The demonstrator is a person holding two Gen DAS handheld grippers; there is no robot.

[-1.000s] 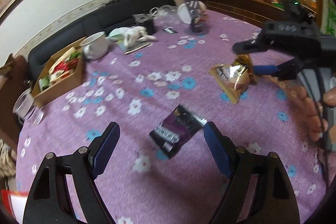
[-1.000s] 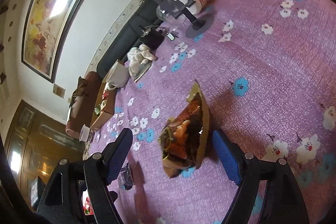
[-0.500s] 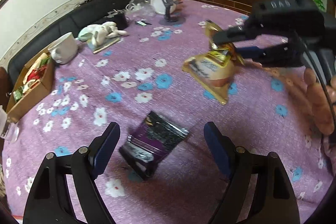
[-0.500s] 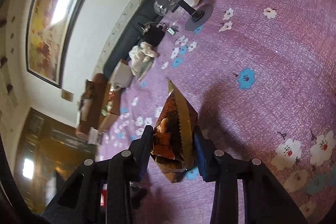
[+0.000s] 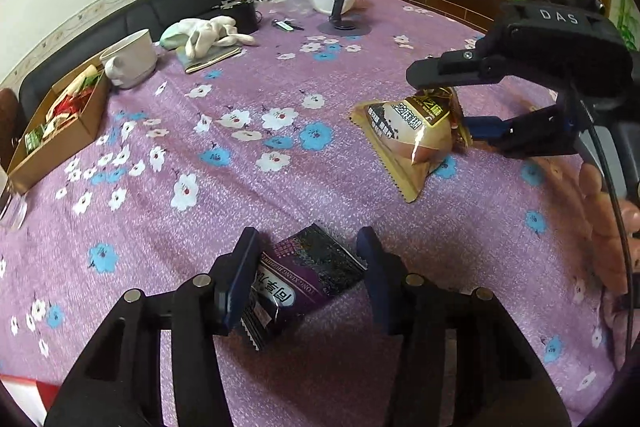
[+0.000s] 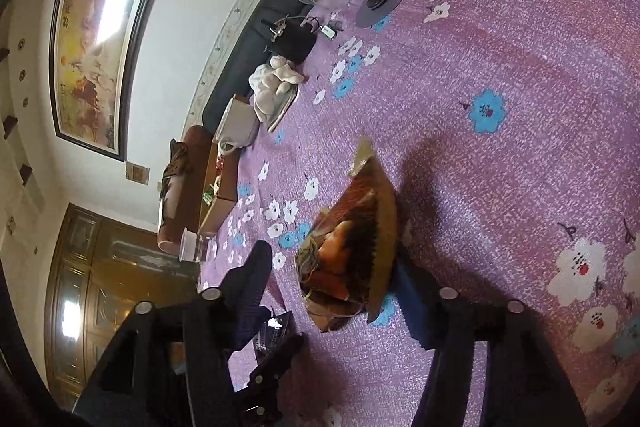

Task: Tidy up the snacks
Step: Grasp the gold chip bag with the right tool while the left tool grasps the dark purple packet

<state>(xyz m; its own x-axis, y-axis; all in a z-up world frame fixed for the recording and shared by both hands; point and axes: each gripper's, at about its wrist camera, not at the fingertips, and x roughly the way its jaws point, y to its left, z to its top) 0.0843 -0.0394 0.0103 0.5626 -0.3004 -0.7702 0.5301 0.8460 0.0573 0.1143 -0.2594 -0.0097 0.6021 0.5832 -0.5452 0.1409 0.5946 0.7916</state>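
Left wrist view: we see the left gripper [image 5: 306, 267], its jaws just narrowed, straddling the dark purple foil snack packet [image 5: 306, 277] near our edge of the flowered purple tablecloth [image 5: 240, 187]; one pad touches, grip unfinished. The right gripper [image 6: 334, 281], reopened, brackets the tan-and-gold snack pouch [image 5: 412, 131], released. Both await the cardboard box [image 5: 60, 131] at the left edge.

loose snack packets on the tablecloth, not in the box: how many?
2. A purple packet lies between the left gripper's fingers; a gold packet lies between the right gripper's. Others may be hidden.
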